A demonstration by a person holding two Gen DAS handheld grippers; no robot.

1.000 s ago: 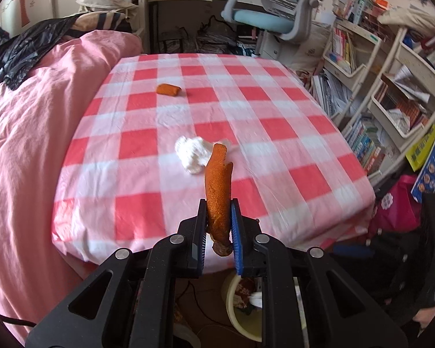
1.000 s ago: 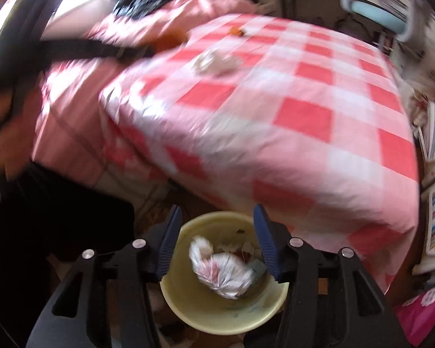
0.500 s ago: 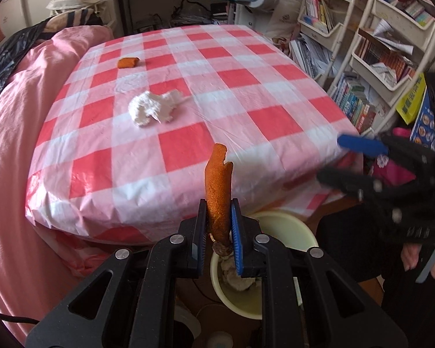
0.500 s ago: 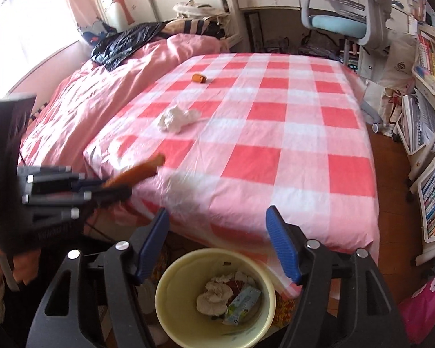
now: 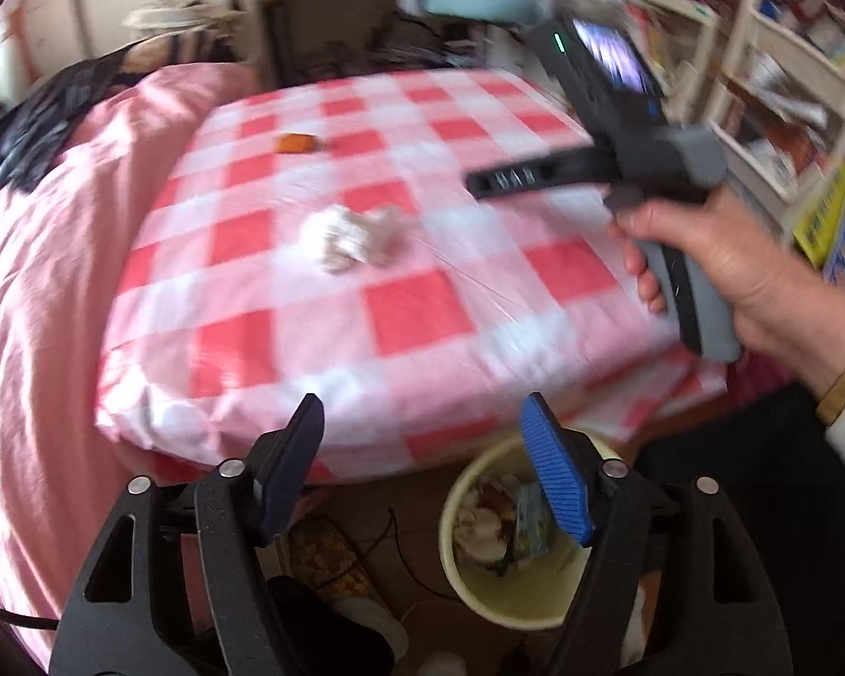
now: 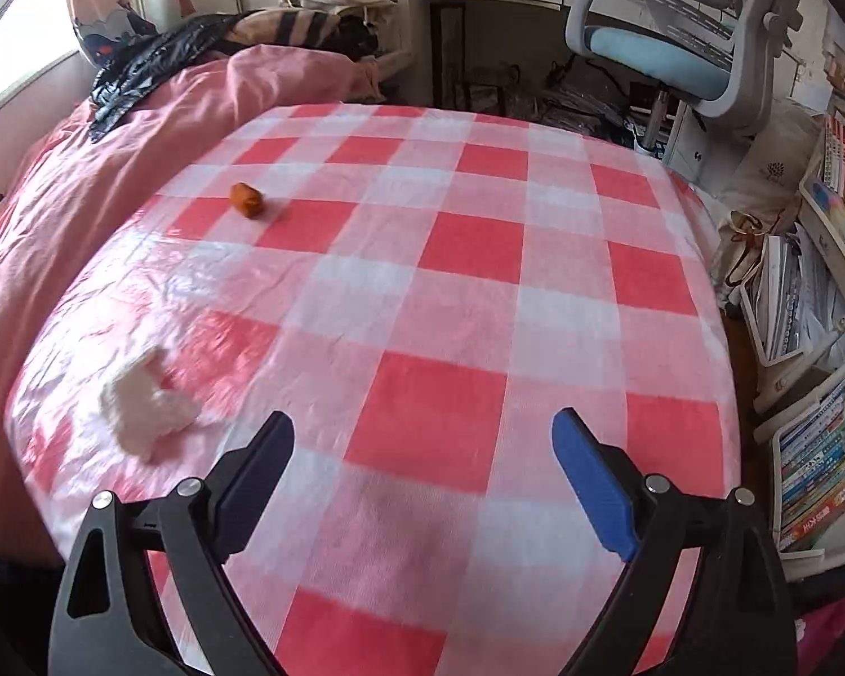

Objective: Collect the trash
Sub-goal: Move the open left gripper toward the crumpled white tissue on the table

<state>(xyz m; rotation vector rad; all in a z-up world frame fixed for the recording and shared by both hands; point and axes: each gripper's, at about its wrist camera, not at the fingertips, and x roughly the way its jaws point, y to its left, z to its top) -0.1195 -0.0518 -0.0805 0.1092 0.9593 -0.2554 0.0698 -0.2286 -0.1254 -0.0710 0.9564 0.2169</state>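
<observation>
My left gripper (image 5: 422,403) hangs past the table's near edge, its jaws opening with nothing between them. Just below and to its right stands a pale yellow bin (image 5: 479,591) holding crumpled paper and wrappers. On the red-and-white checked cloth (image 5: 411,310) lie a crumpled white tissue (image 5: 349,234) and, further back, a small orange peel piece (image 5: 296,142). My right gripper (image 6: 422,434) is over the cloth (image 6: 450,394), jaws opening and empty. The tissue (image 6: 146,400) lies to its left, and the orange piece (image 6: 248,200) lies far ahead on the left.
A hand (image 5: 721,270) holds the right gripper above the table's right side. Pink bedding (image 6: 84,197) borders the table on the left. A blue office chair (image 6: 676,56) stands behind, and shelves of books (image 6: 817,479) line the right.
The left jaws have opened and the long orange peel they held is gone from them. The right gripper swung from above the bin to over the table and spread wider.
</observation>
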